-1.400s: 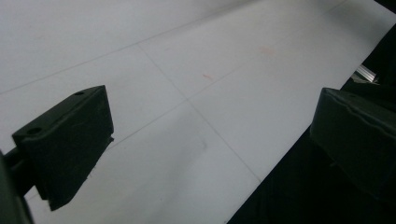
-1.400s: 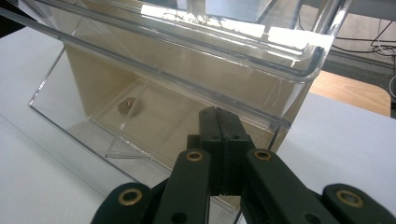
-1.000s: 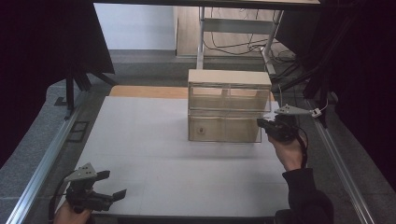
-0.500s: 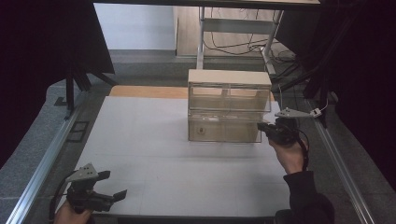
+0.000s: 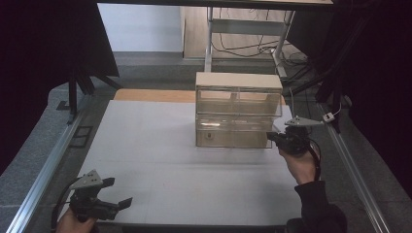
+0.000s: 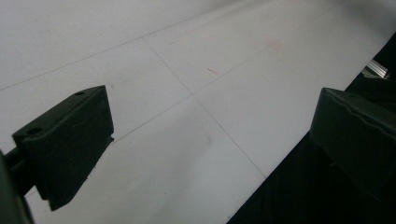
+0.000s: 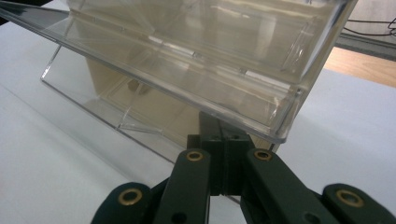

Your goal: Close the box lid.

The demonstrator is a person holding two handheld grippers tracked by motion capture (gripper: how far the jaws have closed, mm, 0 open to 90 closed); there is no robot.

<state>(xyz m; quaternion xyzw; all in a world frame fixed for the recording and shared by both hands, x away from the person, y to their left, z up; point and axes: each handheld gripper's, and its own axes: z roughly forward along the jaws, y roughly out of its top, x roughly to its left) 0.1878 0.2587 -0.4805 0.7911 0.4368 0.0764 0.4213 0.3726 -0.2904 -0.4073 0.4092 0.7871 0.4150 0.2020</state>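
Observation:
A small cabinet (image 5: 238, 109) with a pale top and clear plastic drawers stands on the white table toward the back right. My right gripper (image 5: 270, 139) is at the cabinet's lower right front corner with its jaws shut together. In the right gripper view, the shut tips of the right gripper (image 7: 224, 135) sit just under the corner of a clear drawer (image 7: 187, 56), and nothing is visible between them. My left gripper (image 5: 116, 192) rests at the table's front left, open and holding nothing. In the left gripper view, the left gripper (image 6: 215, 116) has only bare table between its jaws.
The white table surface (image 5: 160, 145) runs between metal rails (image 5: 43, 174) at left and right. Behind the table stand a wooden strip (image 5: 150, 95), a metal stand (image 5: 210, 34) and cables on the floor. Dark curtains hang on both sides.
The right gripper has edged slightly nearer along the cabinet's lower right corner. The left gripper has stayed put.

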